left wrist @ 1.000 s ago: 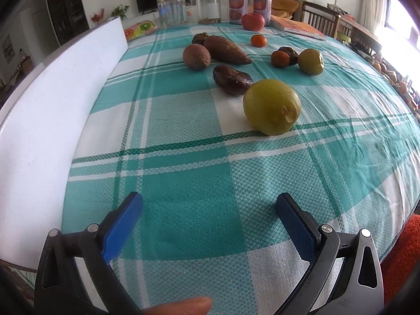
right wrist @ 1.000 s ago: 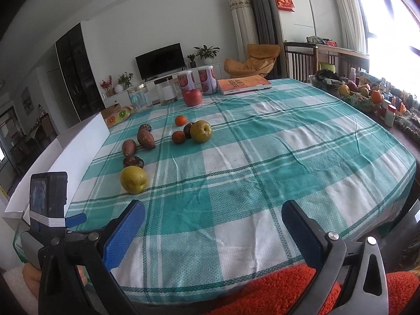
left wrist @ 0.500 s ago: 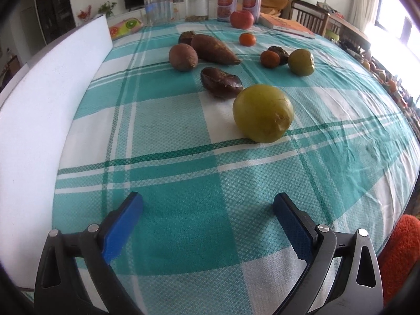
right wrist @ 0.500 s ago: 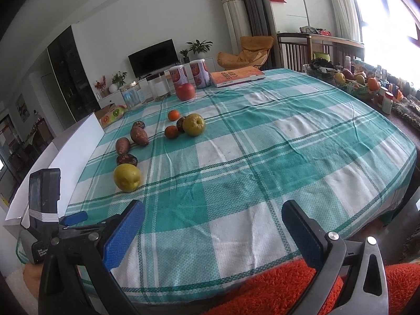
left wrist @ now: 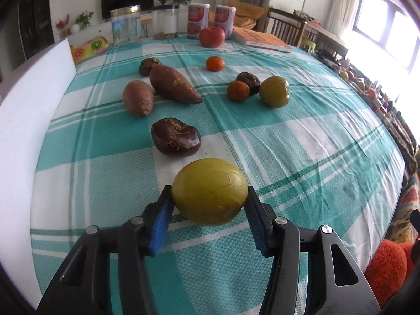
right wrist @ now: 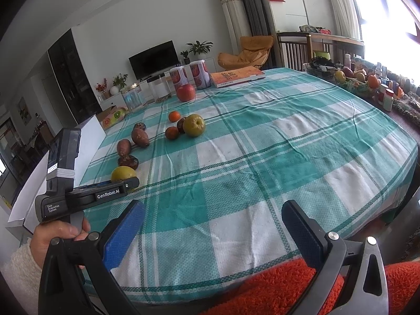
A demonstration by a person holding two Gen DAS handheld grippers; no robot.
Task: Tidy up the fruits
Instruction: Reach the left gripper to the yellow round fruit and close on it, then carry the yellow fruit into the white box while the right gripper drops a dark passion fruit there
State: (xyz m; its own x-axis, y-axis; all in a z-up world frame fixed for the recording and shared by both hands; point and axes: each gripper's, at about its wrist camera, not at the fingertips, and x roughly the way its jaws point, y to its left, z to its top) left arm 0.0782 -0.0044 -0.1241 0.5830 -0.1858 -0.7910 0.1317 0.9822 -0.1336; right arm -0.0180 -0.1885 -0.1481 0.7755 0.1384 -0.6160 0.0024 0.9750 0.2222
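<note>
Closing left gripper [left wrist: 210, 204] jaws, yellow fruit [left wrist: 210, 191] between pads; right gripper [right wrist: 212, 225] jaws wide open, empty

Table in teal plaid cloth [left wrist: 302, 141], sweet potatoes [left wrist: 172, 84], tangerines [left wrist: 215, 63], book [left wrist: 261, 39]

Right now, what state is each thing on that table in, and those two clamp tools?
Left gripper: jaws closing, pads against the big yellow fruit.
Big yellow fruit: between the left pads, low over the tablecloth.
Right gripper: open, empty, near the table edge.
Two sweet potatoes: lying on their sides, touching.
Dark round fruit: lying loose.
Red apple: upright.
Book: closed, flat.
</note>
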